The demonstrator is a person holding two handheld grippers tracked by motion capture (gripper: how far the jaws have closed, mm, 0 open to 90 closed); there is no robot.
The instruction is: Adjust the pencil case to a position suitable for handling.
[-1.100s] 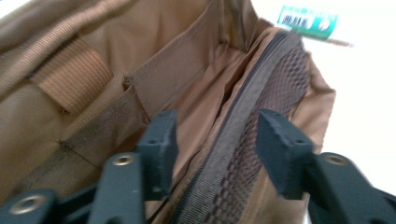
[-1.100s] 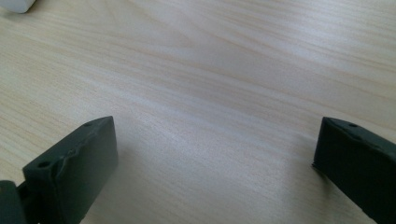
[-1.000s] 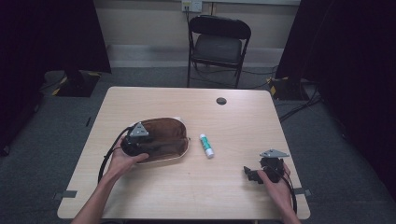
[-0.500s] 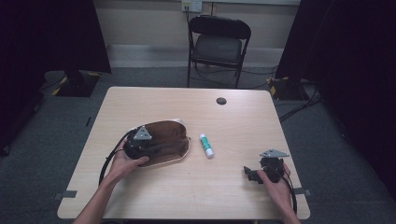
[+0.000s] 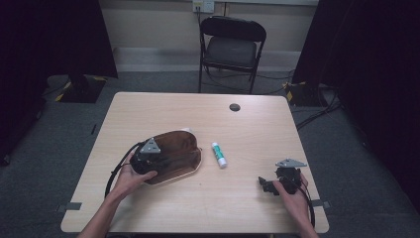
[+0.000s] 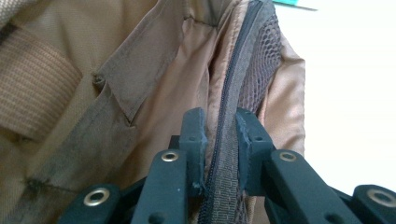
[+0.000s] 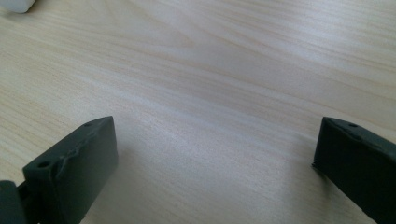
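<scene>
Over on the person's left, the forearm comes up from the near edge of the table (image 5: 148,106) and the left hand (image 5: 130,177) cups the left gripper (image 5: 157,159) low against the near-left edge of a brown pouch (image 5: 181,156); its jaws have just been closing and now pinch the pouch's zipper edge (image 6: 223,144) between them. The right hand (image 5: 292,196) rests near the table's front right corner, holding the right gripper (image 5: 267,185) level with its nose toward the left; its jaws stand wide apart over bare wood. The pouch lies flat left of the table's middle, dark brown and rounded, its lighter rim showing along the near side. A white glue stick with a green cap (image 5: 219,154) lies just right of it, apart from it. From above, the pouch reads as a plain dark shape; the left gripper view adds the tan lining, a mesh panel (image 6: 261,70) beside the zip, and a ribbed band (image 6: 35,95) at the far left. The right gripper view gives the pale wood grain between the open jaws.
</scene>
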